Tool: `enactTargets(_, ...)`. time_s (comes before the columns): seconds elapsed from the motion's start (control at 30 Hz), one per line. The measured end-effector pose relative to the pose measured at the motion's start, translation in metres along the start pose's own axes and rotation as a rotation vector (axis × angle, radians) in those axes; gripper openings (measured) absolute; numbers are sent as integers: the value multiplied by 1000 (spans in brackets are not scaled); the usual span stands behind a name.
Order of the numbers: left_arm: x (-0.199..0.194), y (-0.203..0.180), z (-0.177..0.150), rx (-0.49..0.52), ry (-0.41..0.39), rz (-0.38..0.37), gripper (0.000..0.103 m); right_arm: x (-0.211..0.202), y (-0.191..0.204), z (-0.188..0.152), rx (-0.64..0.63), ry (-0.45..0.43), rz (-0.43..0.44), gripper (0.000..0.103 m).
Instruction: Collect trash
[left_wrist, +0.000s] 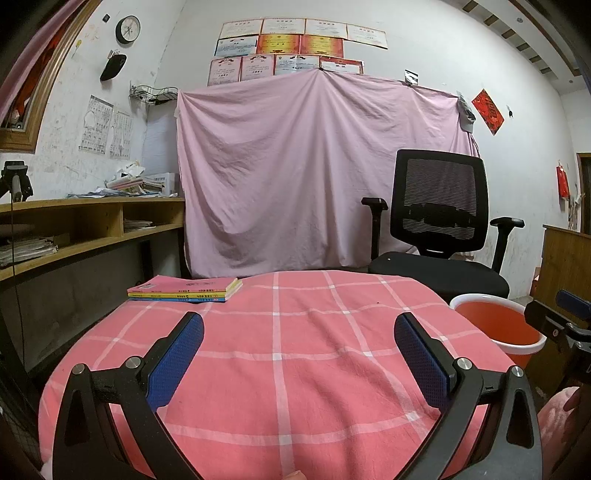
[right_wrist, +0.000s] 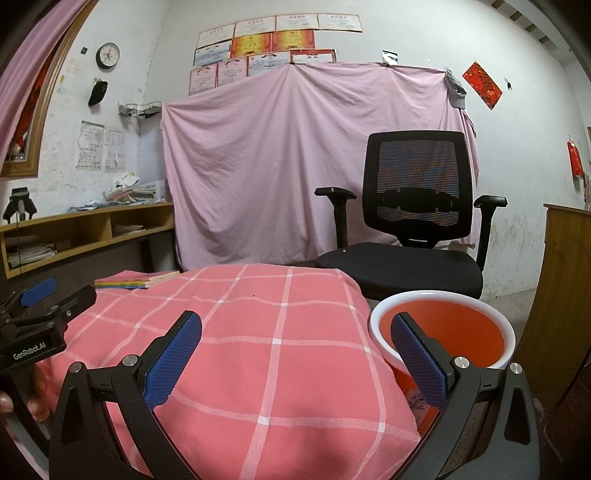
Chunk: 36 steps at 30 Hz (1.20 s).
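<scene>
Orange bin's (right_wrist: 443, 332) interior only in right view; both grippers (left_wrist: 299, 332) (right_wrist: 295, 332) agape, empty

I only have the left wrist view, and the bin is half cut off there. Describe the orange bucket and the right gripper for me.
Observer: The right wrist view shows the whole opening of the round orange plastic bucket with a white rim. I see no trash on the inner wall that shows.
Operator: Give me the right gripper's state.
Observer: The right gripper has its jaws wide apart and holds nothing. One blue pad overlaps the bucket's near rim in the picture.
Operator: Tell me how my left gripper looks from there.
Observer: The left gripper is at the left edge over the pink checked tablecloth. Its black body is marked GenRobot.AI.
</scene>
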<state>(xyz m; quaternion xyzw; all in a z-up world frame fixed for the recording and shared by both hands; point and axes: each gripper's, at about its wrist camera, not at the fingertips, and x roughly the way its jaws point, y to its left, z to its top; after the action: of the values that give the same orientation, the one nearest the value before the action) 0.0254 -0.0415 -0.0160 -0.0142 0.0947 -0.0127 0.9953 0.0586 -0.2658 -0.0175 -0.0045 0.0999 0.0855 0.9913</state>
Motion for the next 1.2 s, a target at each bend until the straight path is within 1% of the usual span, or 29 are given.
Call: enactTargets(1.2,0,-1,0,0,1,1,101,-1,3,1,1,3,0,103)
